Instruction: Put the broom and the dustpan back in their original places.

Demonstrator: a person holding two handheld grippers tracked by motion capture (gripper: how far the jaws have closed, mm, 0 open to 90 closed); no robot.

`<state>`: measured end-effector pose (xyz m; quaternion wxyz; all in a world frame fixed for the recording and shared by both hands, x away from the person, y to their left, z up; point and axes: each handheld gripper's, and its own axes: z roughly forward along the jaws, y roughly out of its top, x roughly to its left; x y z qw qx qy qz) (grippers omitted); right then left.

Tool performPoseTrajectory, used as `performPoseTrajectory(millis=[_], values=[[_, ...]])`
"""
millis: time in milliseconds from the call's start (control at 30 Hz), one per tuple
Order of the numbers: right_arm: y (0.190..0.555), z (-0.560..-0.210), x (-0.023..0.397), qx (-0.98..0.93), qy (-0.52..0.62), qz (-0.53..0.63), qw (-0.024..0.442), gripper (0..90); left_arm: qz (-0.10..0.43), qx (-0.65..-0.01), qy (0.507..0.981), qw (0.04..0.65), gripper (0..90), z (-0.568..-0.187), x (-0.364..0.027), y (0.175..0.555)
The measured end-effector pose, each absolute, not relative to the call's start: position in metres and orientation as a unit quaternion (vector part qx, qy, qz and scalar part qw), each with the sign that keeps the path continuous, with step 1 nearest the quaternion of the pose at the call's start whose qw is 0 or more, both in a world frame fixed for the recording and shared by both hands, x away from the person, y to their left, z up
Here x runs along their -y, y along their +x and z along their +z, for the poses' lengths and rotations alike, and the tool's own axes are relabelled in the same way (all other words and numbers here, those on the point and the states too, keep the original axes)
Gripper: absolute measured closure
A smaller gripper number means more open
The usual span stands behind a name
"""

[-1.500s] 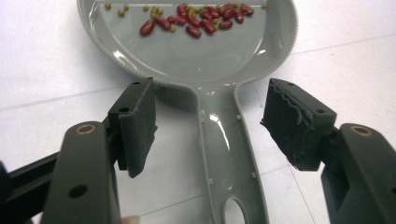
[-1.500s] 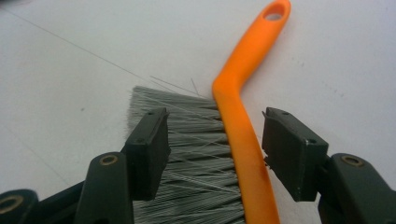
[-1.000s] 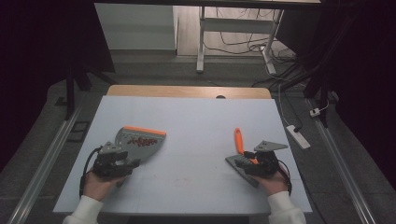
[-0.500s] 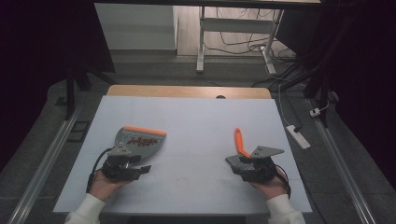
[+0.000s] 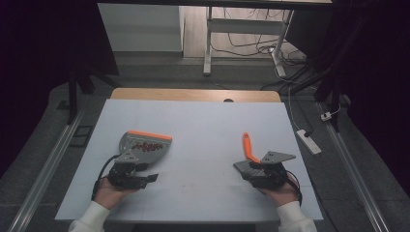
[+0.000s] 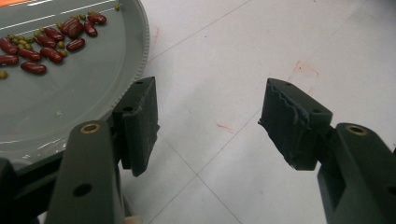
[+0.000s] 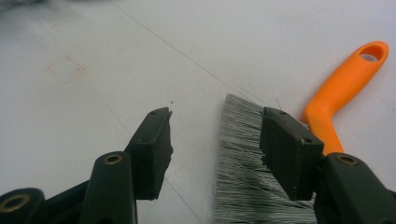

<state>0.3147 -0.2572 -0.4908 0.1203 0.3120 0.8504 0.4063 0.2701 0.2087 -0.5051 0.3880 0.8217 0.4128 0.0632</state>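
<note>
I read this as a sweep-up job: beans in a dustpan on my left, a hand brush on my right, both lying on the table [image 5: 203,121].

My right tool [image 7: 215,135] sits released, jaws apart with nothing pressed between them. The brush [image 5: 249,151] lies just beside it: in the right gripper view the grey bristles [image 7: 243,177] run under and just inside the right-hand jaw, while the orange handle [image 7: 343,88] angles away toward 1 o'clock. In the high view the handle's long axis points from the right tool [image 5: 263,174] toward roughly 11 o'clock, up the table. So the brush is closest to my right hand by far, and any grasp would have to shift toward 1 o'clock to straddle the handle rather than the bristles.

My left tool [image 6: 210,121] is also released, holding nothing. The dustpan [image 5: 145,145] lies at about 1 o'clock from the left tool [image 5: 129,175] in the high view, its orange edge on the far side. In the left gripper view its grey rim [image 6: 140,56] is just beside the left-hand jaw, with the red beans [image 6: 46,39] farther in at 10 o'clock.
</note>
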Motion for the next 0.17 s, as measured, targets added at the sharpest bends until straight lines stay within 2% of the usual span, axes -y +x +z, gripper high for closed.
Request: performPoseTrajectory(millis=[167], values=[[0.3144,-0.4904,0.2569,-0.851,0.308,0.408,0.124,43.5,0.063,-0.413,0.821,0.389,37.6,-0.5050,-0.2093,0.2706]])
